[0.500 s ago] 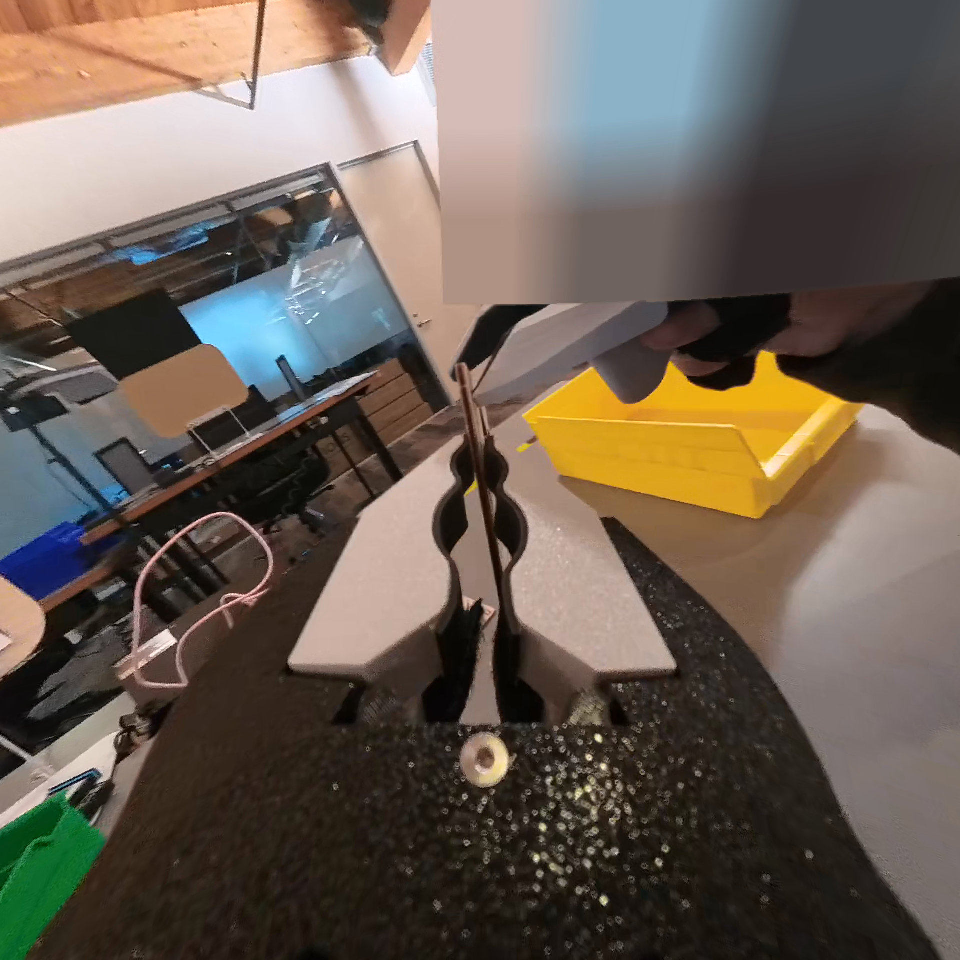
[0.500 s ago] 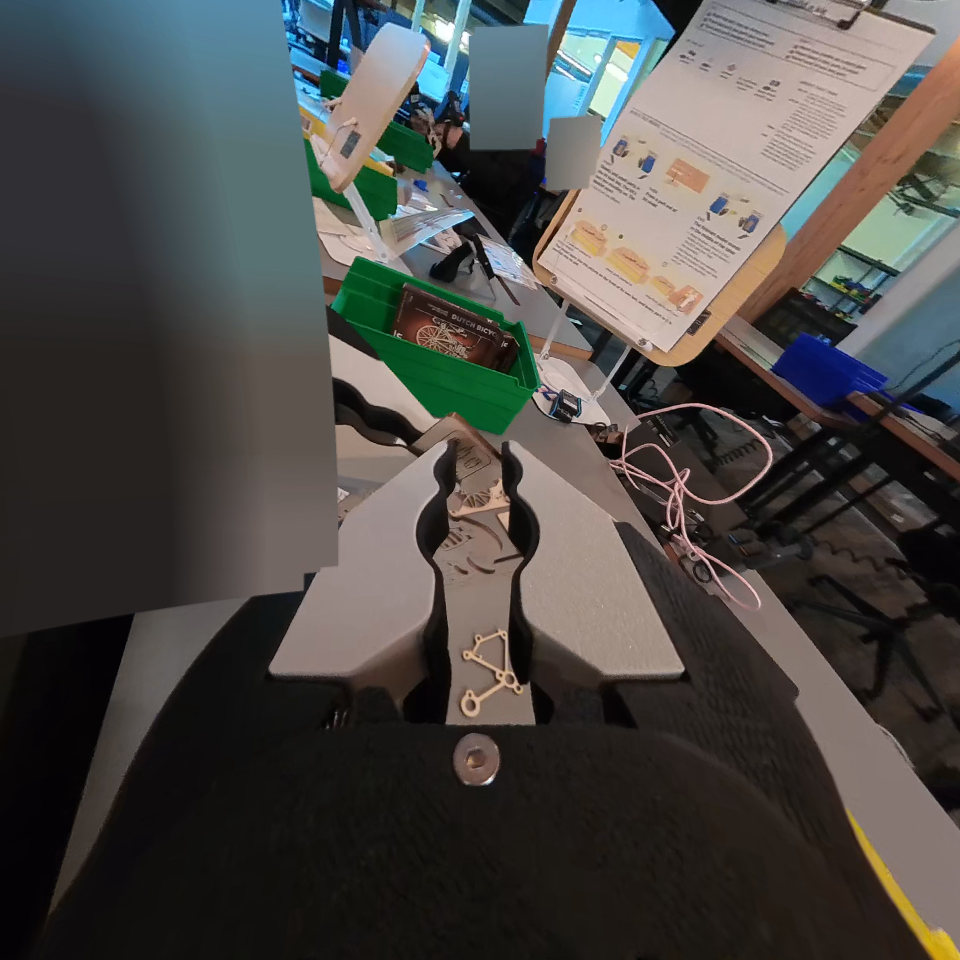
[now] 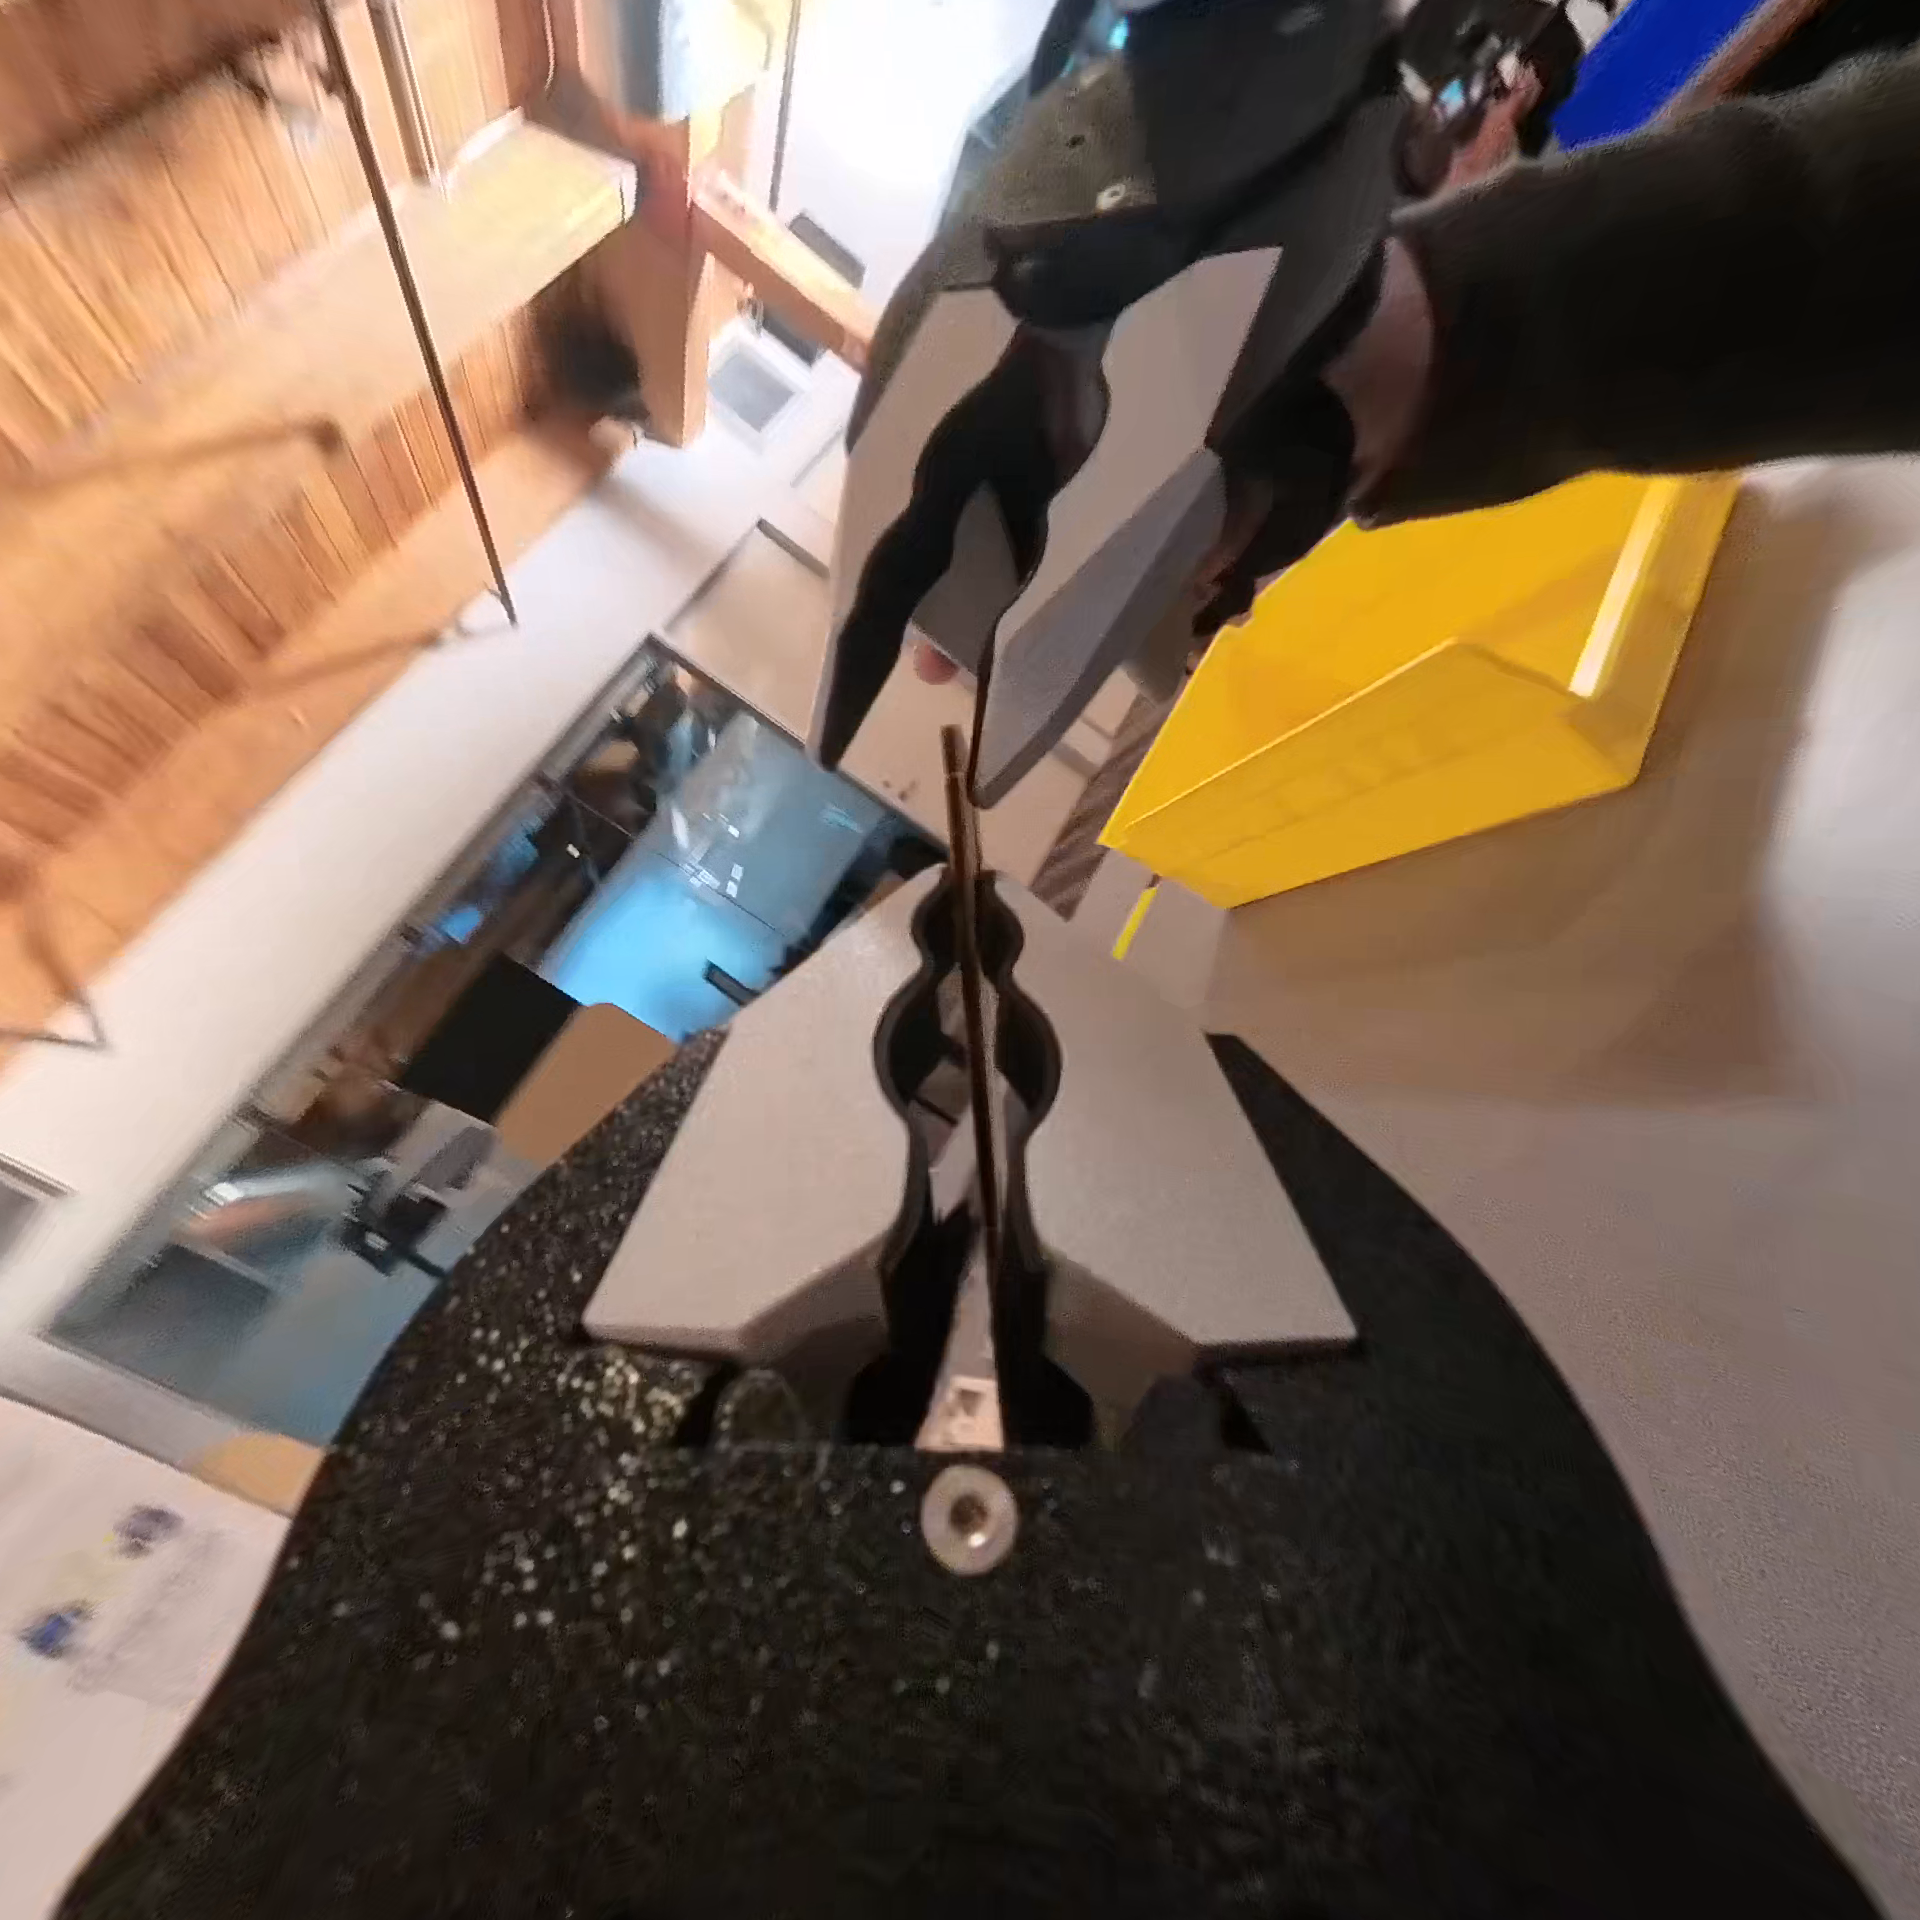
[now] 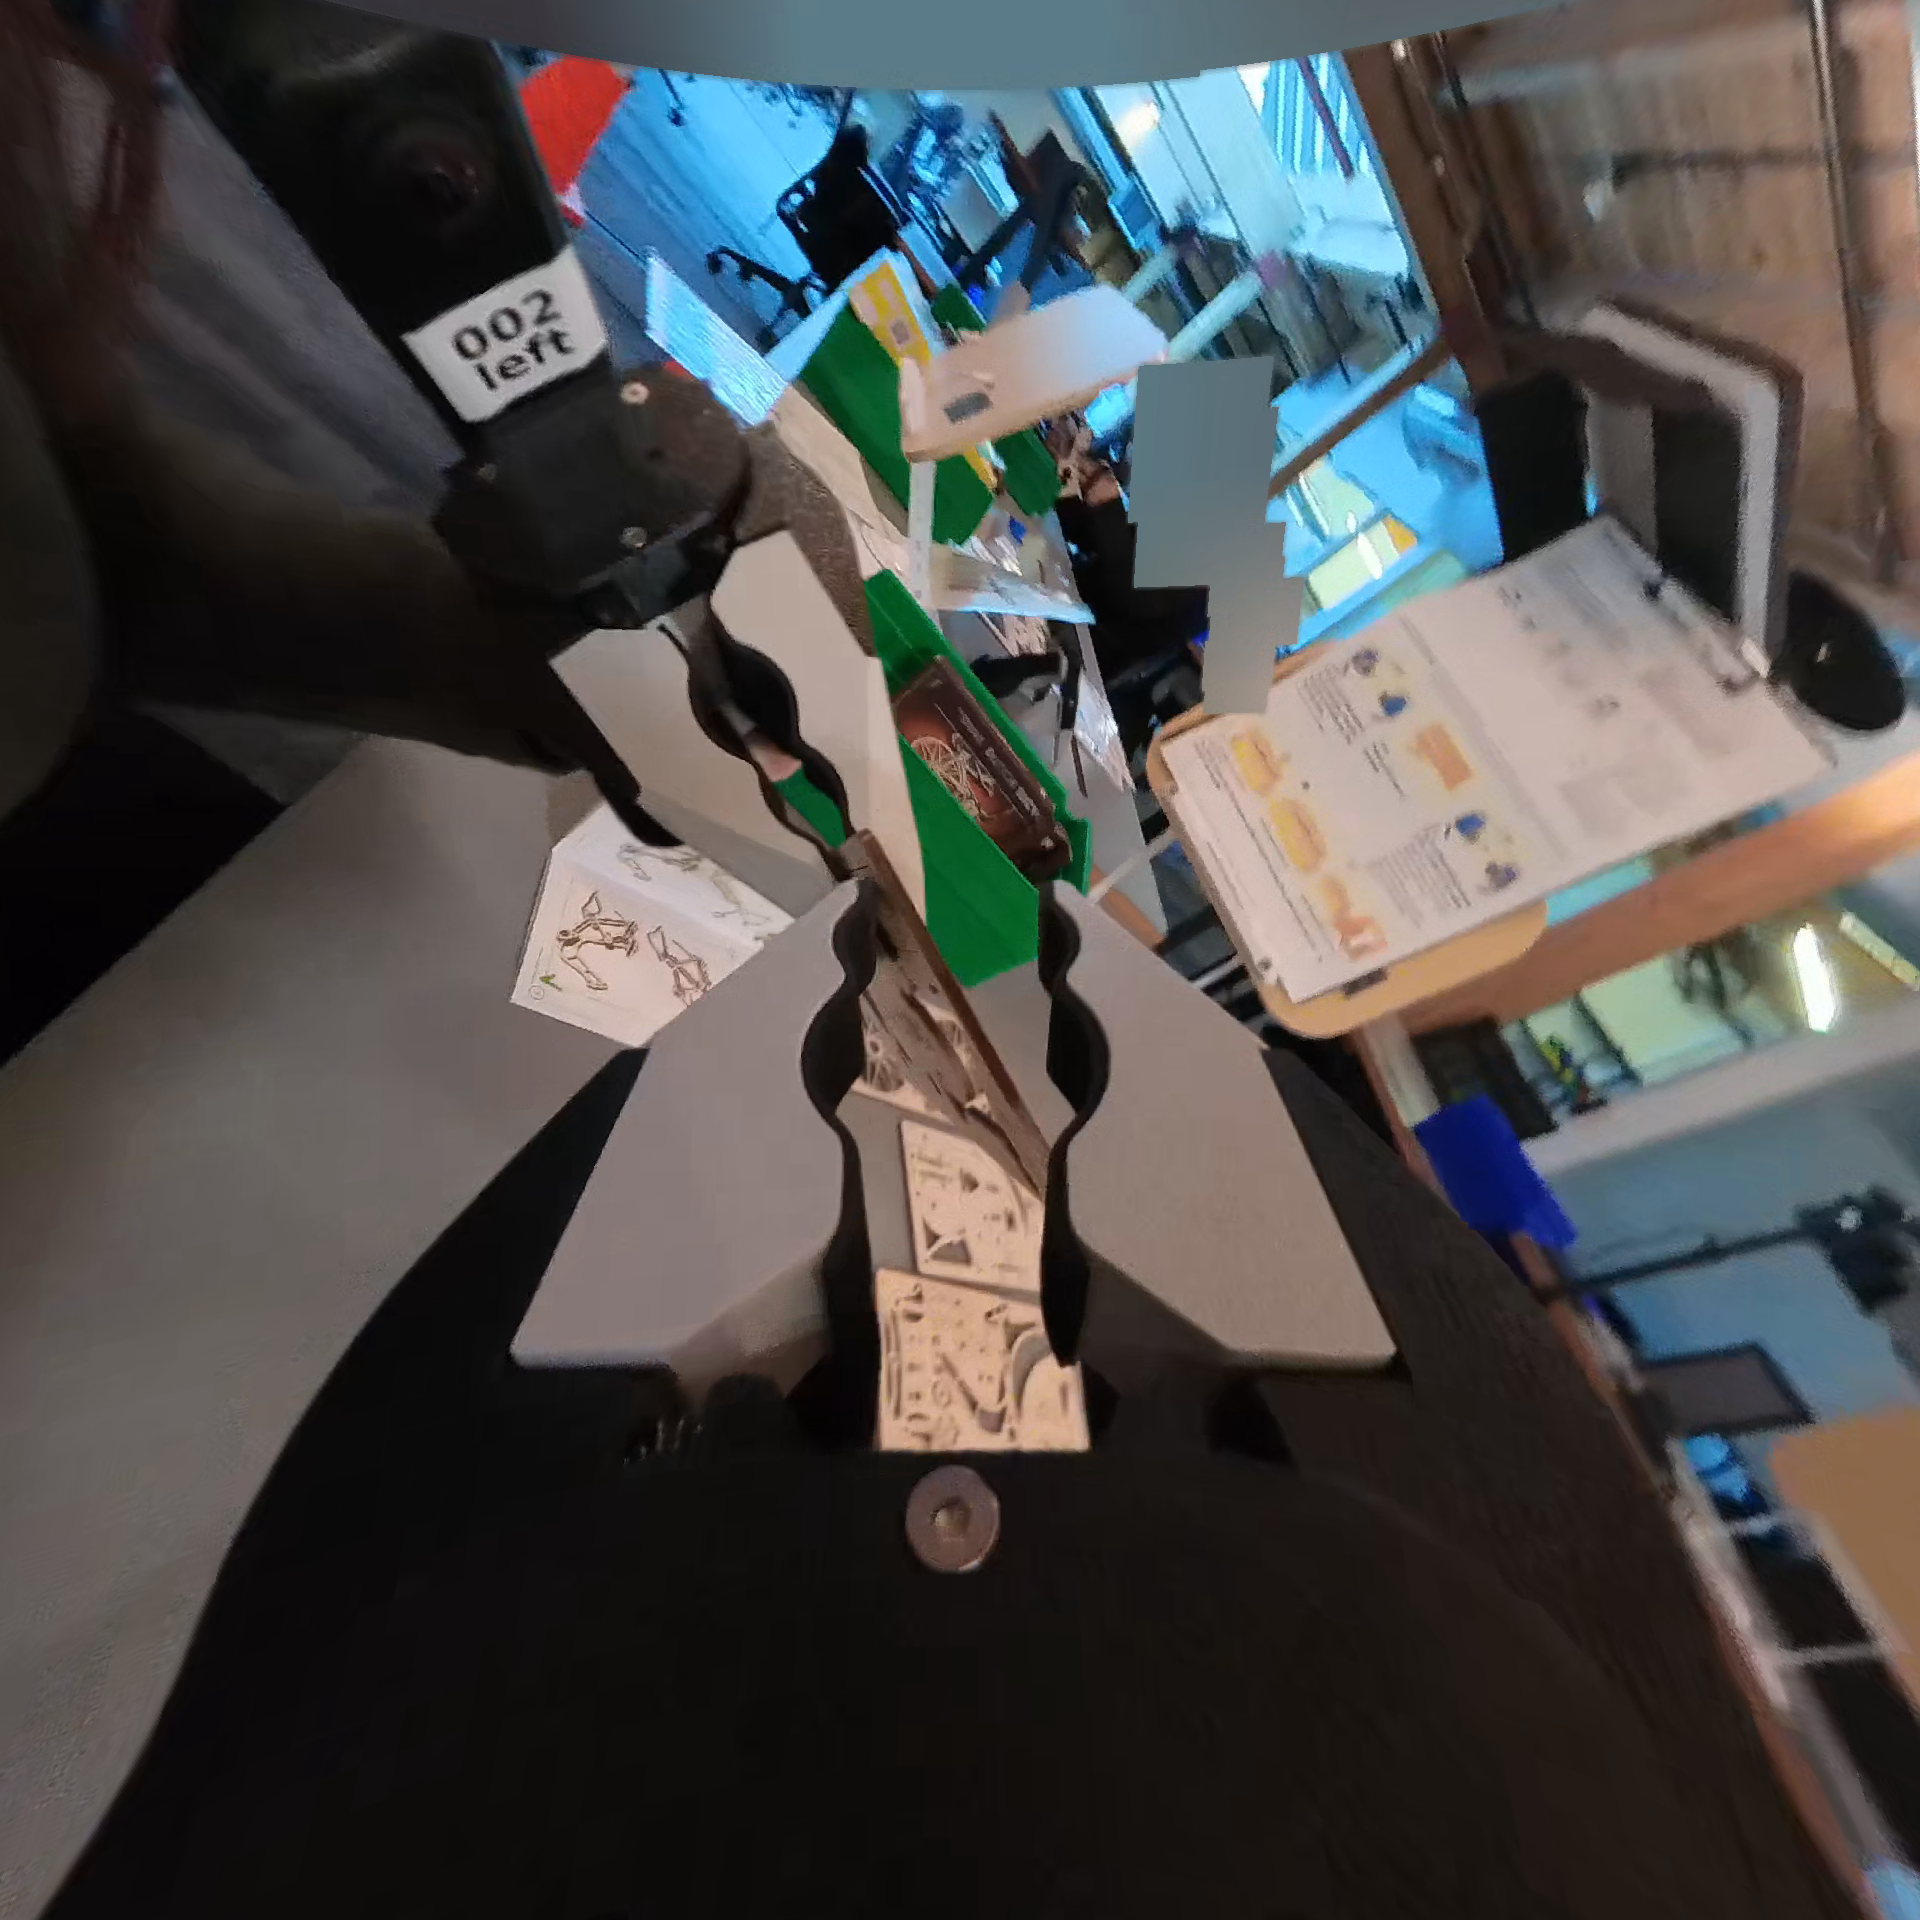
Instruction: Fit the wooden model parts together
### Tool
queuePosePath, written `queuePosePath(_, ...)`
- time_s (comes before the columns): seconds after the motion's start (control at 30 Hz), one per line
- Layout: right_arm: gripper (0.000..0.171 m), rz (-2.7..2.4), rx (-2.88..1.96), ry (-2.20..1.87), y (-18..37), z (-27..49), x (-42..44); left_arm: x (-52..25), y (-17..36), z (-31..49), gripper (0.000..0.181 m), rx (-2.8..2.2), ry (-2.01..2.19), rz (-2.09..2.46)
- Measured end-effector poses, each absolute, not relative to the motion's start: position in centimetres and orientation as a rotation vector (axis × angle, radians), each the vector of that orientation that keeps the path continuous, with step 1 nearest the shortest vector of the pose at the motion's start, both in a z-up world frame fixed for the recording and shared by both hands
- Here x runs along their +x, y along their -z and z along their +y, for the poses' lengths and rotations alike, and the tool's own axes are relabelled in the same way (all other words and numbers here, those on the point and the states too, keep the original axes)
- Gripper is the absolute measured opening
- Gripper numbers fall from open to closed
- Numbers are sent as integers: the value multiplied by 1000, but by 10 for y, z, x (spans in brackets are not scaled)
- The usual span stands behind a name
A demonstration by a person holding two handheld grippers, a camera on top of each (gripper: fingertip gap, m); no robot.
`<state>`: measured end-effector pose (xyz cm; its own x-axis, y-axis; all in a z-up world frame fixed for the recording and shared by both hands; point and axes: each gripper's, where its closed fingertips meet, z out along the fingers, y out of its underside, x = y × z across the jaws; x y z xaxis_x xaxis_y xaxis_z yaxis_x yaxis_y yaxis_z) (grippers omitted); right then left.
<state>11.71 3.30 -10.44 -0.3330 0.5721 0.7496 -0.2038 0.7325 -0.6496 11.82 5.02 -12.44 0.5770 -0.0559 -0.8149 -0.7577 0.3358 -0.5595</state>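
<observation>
1. Right now your left tongs (image 3: 966, 904) are clamped on a thin wooden sheet (image 3: 975, 997), seen edge-on as a dark strip running up between the grey fingers and sticking out past their tips.
2. Your right tongs (image 4: 951, 914) stand apart, with a clear gap between the wavy black pads; the same wooden sheet (image 4: 940, 1029) reaches into that gap at a slant, its laser-cut patterned face showing, and you cannot tell whether it touches either pad.
3. From the left wrist view, your right tongs (image 3: 914, 758) point down toward the sheet's top edge, held by your hand (image 3: 1382, 416) in a dark sleeve.
4. Under both tools lies the pale grey desk (image 3: 1558, 1143), matte and plain. A yellow bin (image 3: 1455, 707) sits on it to the right of the left tongs, tilted in the frame.
5. An instruction sheet (image 4: 634, 935) with line drawings lies flat on the desk beyond the right tongs, near the left tongs (image 4: 831, 852).
6. A green bin (image 4: 977, 883) stands farther back with a dark box (image 4: 977, 769) leaning inside it.
7. A clipboard (image 4: 1455, 790) with a printed page is propped on a stand to the right.
8. Behind, the room shows wooden ceiling slats (image 3: 208, 364), glass partitions (image 3: 665, 914), more desks and a blue bin (image 4: 1486, 1164); much of it is motion-blurred.
</observation>
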Motion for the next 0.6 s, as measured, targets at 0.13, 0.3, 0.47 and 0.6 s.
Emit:
queuePosePath(0.13, 16, -1710, -80, -793, 106, 13, 125, 125, 120, 37, 1, -1051, -581, 926)
queuePosePath(0.3, 9, -1702, 0, -836, 107, -2, 130, 130, 116, 25, 1, -976, -618, 944)
queuePosePath(0.47, 9, -1657, 28, -853, 101, -9, 133, 133, 111, 20, 1, -955, -630, 918)
queuePosePath(0.6, 9, -1604, 49, -860, 94, -15, 134, 134, 104, 14, 1, -930, -655, 896)
